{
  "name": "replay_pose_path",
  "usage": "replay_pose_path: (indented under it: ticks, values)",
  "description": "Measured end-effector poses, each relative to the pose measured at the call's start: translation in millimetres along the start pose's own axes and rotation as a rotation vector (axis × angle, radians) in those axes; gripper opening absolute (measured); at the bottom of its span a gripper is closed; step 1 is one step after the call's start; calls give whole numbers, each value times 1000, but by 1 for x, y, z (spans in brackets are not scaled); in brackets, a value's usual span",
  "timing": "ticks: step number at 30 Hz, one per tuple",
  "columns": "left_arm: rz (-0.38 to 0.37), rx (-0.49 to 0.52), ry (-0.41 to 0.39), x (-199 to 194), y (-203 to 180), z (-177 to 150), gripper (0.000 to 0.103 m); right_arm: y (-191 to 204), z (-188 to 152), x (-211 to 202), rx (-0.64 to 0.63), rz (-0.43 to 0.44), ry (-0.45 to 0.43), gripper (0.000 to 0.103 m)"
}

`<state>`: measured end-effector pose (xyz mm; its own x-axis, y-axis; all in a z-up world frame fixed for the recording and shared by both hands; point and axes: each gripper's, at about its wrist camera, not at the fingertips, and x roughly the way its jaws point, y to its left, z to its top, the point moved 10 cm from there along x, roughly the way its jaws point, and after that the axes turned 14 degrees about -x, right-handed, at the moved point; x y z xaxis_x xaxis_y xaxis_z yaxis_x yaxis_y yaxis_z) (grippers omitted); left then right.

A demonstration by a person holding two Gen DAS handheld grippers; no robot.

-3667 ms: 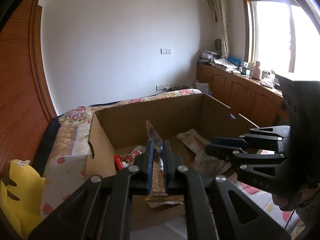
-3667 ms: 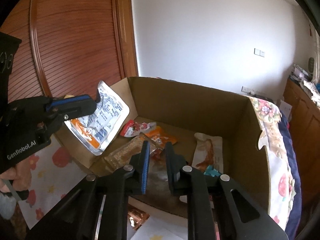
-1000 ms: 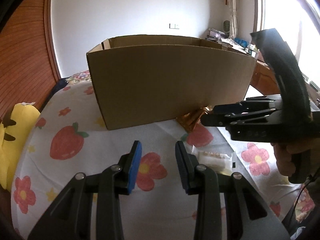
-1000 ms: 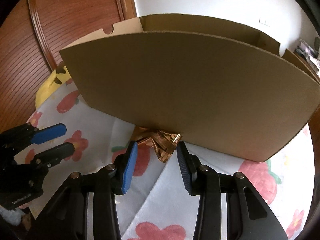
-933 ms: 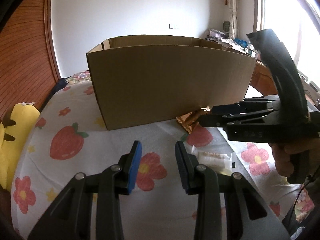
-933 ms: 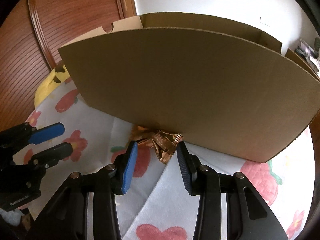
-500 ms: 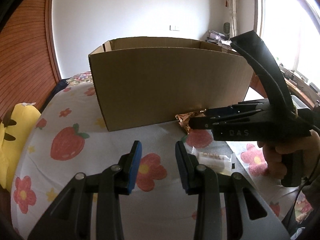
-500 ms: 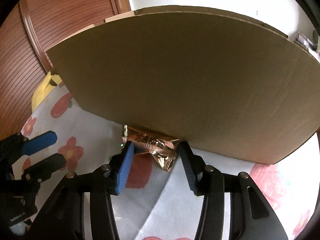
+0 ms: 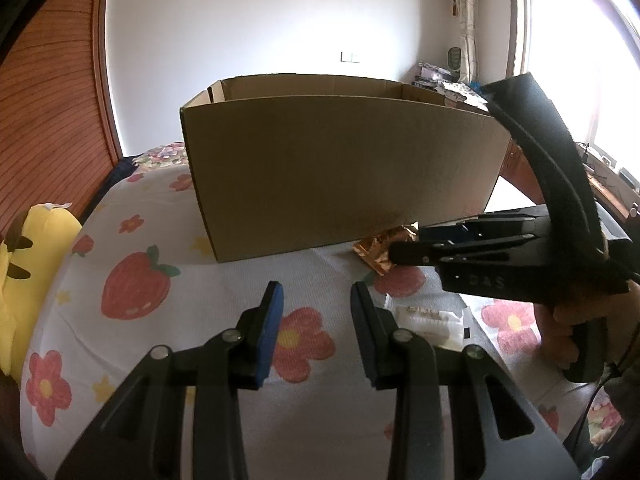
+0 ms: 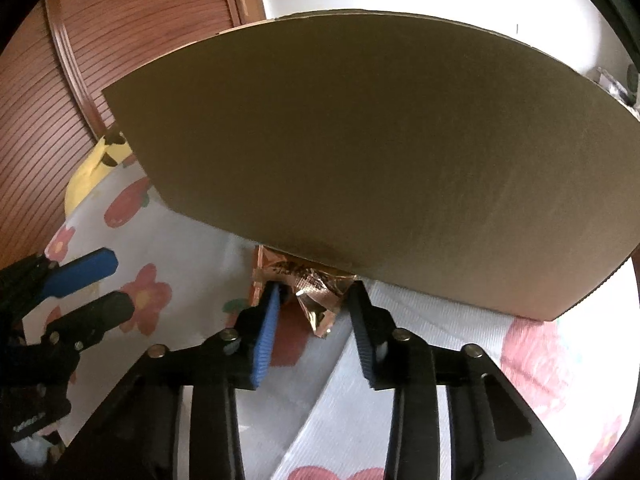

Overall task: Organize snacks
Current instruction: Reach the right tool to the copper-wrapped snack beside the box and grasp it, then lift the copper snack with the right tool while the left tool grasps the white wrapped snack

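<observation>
A crumpled copper foil snack packet (image 10: 310,282) lies on the flowered bedspread against the foot of the cardboard box (image 10: 380,152). My right gripper (image 10: 314,296) straddles it with its jaws closing, and both pads touch the foil. In the left wrist view the packet (image 9: 374,249) shows just ahead of the right gripper (image 9: 396,254), which a hand holds. My left gripper (image 9: 316,312) hovers open over the bedspread in front of the box (image 9: 340,176), with nothing between its fingers. The box's inside is hidden.
A flat white snack packet (image 9: 430,318) lies on the bedspread (image 9: 136,288) right of my left gripper. A yellow plush toy (image 9: 28,276) sits at the left edge. A wooden wardrobe stands on the left, cabinets and a window on the right.
Both grippers came down from over the open box to its front wall. The right gripper moved in onto the foil packet, widened its jaws, then narrowed them onto it. The left gripper stays still.
</observation>
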<state>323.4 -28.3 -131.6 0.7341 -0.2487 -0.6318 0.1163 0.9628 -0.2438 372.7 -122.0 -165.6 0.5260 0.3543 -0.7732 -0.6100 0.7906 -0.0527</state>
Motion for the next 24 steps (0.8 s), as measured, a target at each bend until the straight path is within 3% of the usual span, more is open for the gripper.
replay_pose_path:
  ticks: [10,20,24]
  values:
    - [-17,-7,-21,-7,-7,1,35,2,-13,-18,9,5,-27,20]
    - [-84,-43,53,-2,-37,-5,37,-6,-47,-50,39,-16,-49,20]
    - [-67,-53,81,6,-45,-7,37,-9,-63,-63,64,-27,-57,20]
